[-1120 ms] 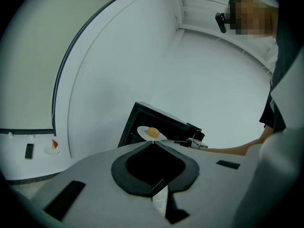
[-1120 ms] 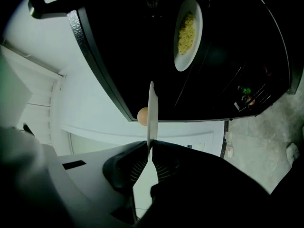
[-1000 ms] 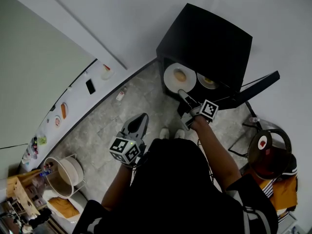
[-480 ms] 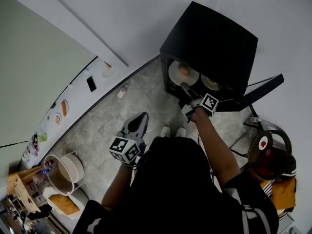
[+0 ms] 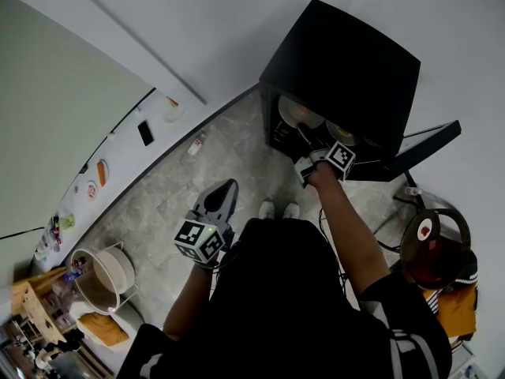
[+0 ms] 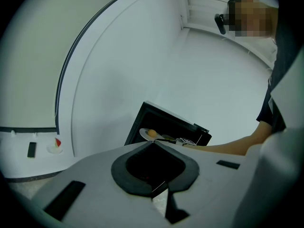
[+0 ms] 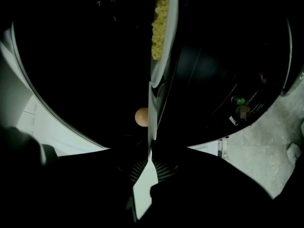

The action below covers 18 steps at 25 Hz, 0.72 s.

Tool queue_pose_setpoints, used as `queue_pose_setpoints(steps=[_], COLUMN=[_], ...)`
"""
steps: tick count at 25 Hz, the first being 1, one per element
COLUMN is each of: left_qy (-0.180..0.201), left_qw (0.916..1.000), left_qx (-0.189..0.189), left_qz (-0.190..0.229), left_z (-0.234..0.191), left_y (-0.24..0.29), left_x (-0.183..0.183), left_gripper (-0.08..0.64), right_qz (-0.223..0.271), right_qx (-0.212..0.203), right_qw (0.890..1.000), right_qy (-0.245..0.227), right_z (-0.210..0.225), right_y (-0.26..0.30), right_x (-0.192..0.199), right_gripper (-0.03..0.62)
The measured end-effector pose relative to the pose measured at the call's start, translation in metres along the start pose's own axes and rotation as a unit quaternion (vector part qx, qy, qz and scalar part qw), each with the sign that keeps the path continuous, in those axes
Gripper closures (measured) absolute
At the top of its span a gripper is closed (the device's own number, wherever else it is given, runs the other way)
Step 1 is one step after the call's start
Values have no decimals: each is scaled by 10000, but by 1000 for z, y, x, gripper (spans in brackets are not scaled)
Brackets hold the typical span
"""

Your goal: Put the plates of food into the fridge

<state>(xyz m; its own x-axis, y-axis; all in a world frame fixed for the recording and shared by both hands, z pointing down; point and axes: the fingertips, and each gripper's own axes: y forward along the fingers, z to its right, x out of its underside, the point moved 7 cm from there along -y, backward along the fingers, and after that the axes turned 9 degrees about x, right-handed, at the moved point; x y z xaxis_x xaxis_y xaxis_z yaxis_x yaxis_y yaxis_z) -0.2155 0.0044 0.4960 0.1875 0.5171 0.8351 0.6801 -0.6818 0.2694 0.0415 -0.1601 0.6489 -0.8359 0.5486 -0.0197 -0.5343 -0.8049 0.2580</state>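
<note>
The black fridge (image 5: pixel 347 61) stands open on the floor, its door (image 5: pixel 418 144) swung to the right. My right gripper (image 5: pixel 304 138) reaches into its mouth, its jaws closing tight on the rim of a white plate (image 5: pixel 293 114) that carries a round brown bun. In the right gripper view the plate (image 7: pixel 148 103) shows edge-on between the jaws (image 7: pixel 151 148), with the bun (image 7: pixel 141 117) to its left. A second plate (image 7: pixel 164 27) with yellow food lies deeper inside. My left gripper (image 5: pixel 225 189) hangs shut and empty above the floor.
A white counter (image 5: pixel 118 156) at the left carries more plates of food and a dark phone (image 5: pixel 146 135). A small bottle (image 5: pixel 195 144) lies on the floor by the wall. A round basket (image 5: pixel 102 283) stands at lower left, a chair (image 5: pixel 434 243) at right.
My right gripper has carried the plate forward, from in front of the fridge's opening to partly inside it. The left gripper has stayed roughly in place.
</note>
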Motion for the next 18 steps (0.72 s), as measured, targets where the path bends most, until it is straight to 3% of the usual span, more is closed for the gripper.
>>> queue_pose_setpoints(steps=[18], left_qy=[-18], left_qw=[10000], left_qx=[-10], left_qz=[-22], left_z=[-4], left_y=[8], left_x=[-3], left_gripper=[537], right_qz=[304], right_qx=[383], right_qw=[9985], right_qy=[262], right_z=[-3], right_y=[17], right_x=[-15], right_gripper=[554])
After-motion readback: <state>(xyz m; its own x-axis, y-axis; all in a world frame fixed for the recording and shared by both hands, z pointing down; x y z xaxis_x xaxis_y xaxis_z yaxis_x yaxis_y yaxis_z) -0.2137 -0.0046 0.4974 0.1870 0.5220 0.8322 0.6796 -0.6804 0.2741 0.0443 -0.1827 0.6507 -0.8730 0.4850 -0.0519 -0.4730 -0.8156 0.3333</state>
